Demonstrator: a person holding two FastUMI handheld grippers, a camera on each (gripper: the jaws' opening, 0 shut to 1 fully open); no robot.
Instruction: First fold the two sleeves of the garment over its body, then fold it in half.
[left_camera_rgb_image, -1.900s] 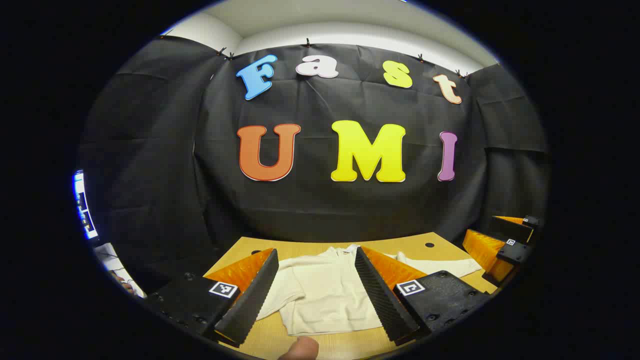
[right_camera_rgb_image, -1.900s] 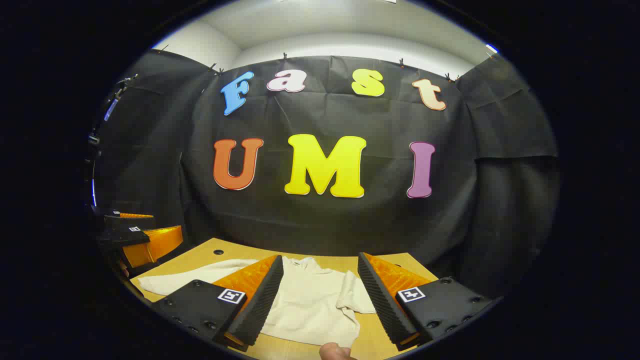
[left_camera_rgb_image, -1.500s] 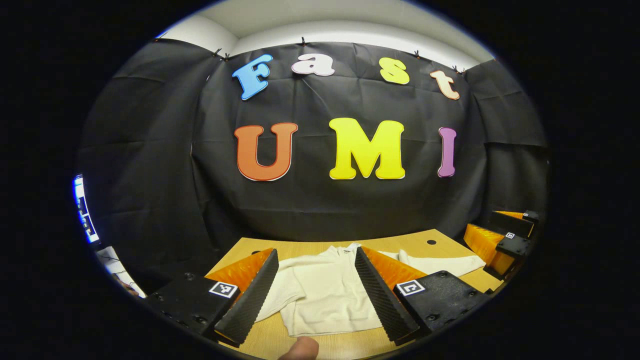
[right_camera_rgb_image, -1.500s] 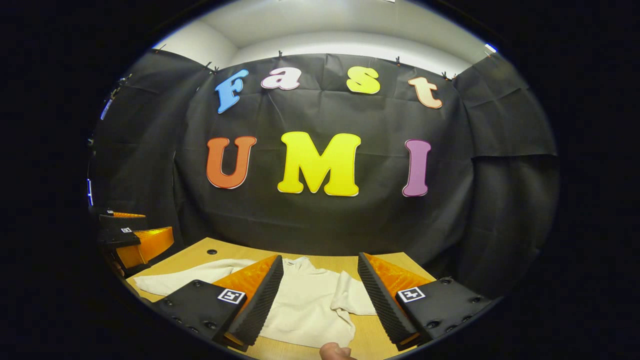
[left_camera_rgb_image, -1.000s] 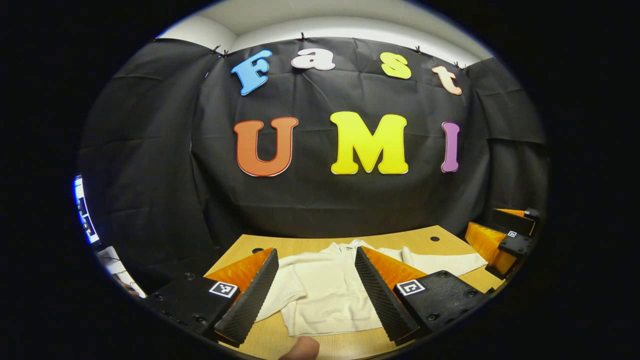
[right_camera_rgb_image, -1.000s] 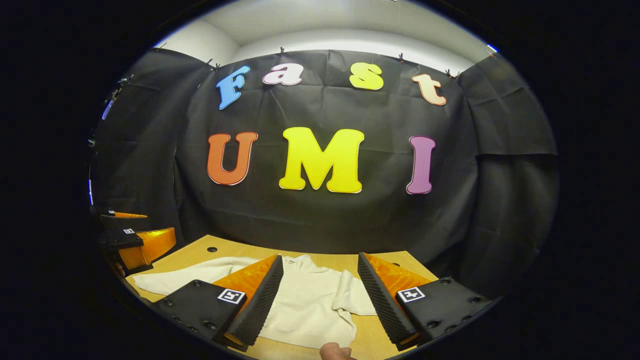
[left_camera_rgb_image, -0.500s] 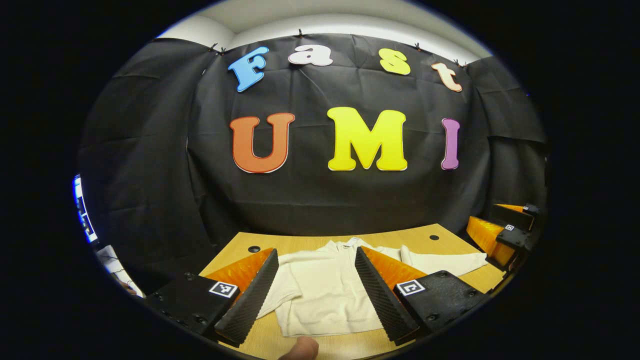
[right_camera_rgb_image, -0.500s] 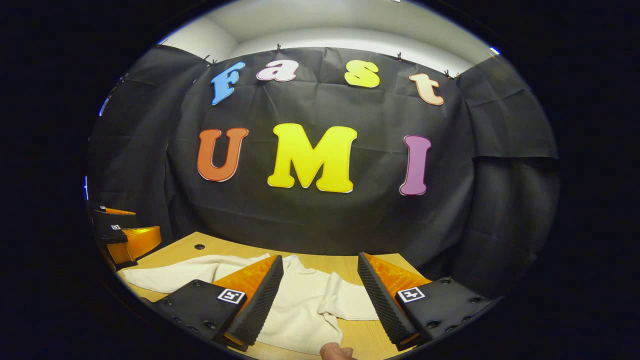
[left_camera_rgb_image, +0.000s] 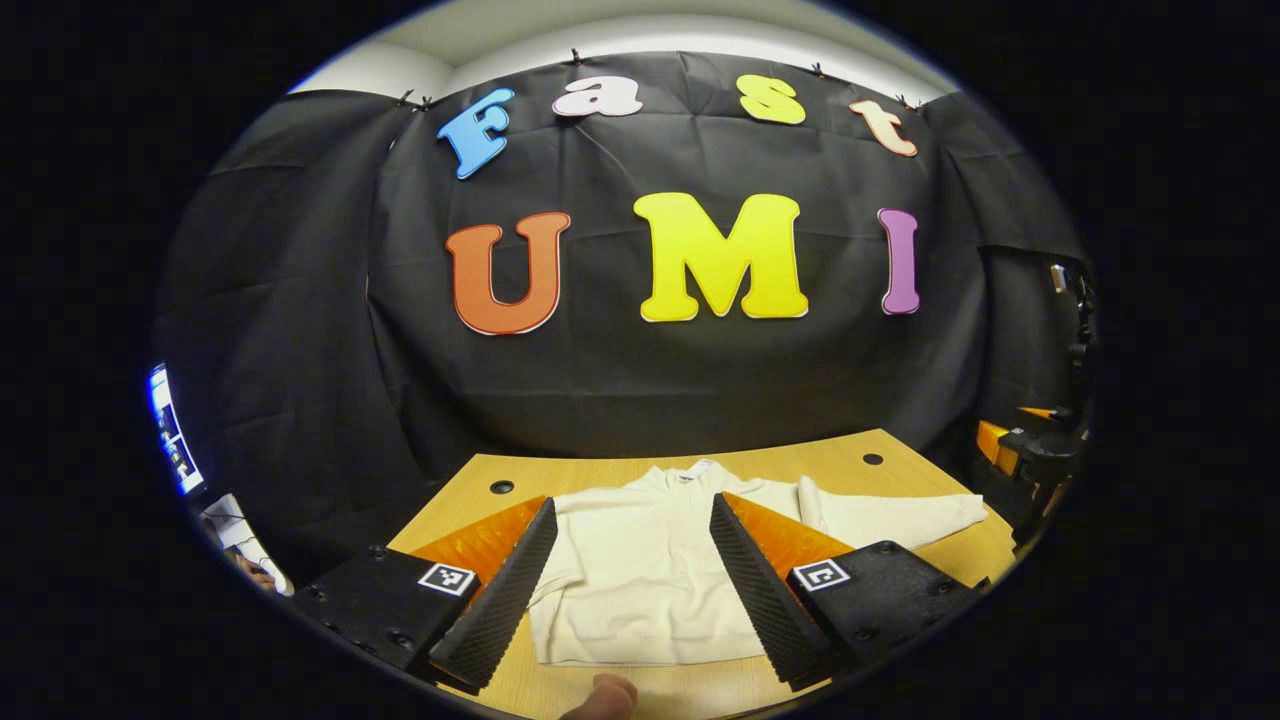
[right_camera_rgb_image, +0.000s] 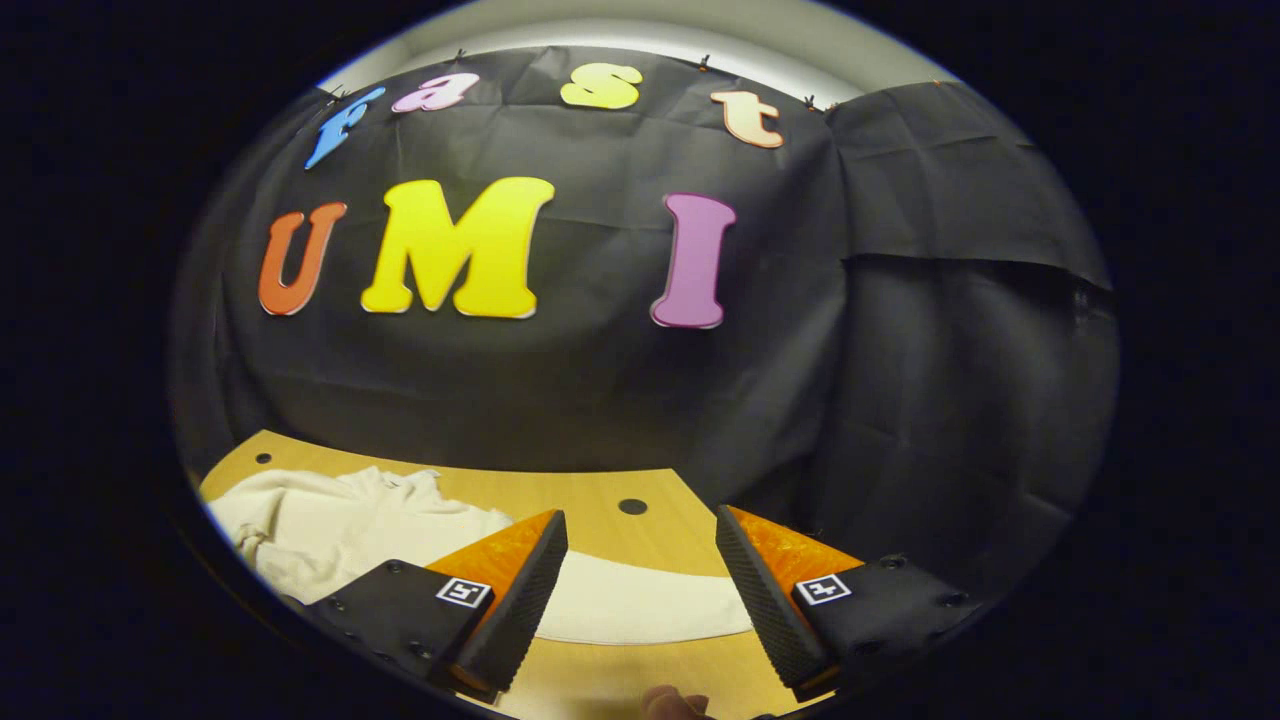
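Note:
A cream long-sleeved garment lies flat on the wooden table, collar toward the wall. One sleeve stretches out to the right. My left gripper is open above the garment's body, fingers apart on either side of it. Far off at the right edge hangs the other gripper. In the right gripper view, the garment's body lies at the left and the outstretched sleeve runs between the fingers. My right gripper is open over that sleeve with nothing held.
The black cloth wall stands close behind the table. Small round holes mark the tabletop near its far edge. A lit screen shows at the far left. A thumb tip pokes in at the bottom.
My right gripper has swung right, from over the garment's body to over the outstretched sleeve. My left gripper has tipped slightly downward. The garment has not moved and both grippers stay open.

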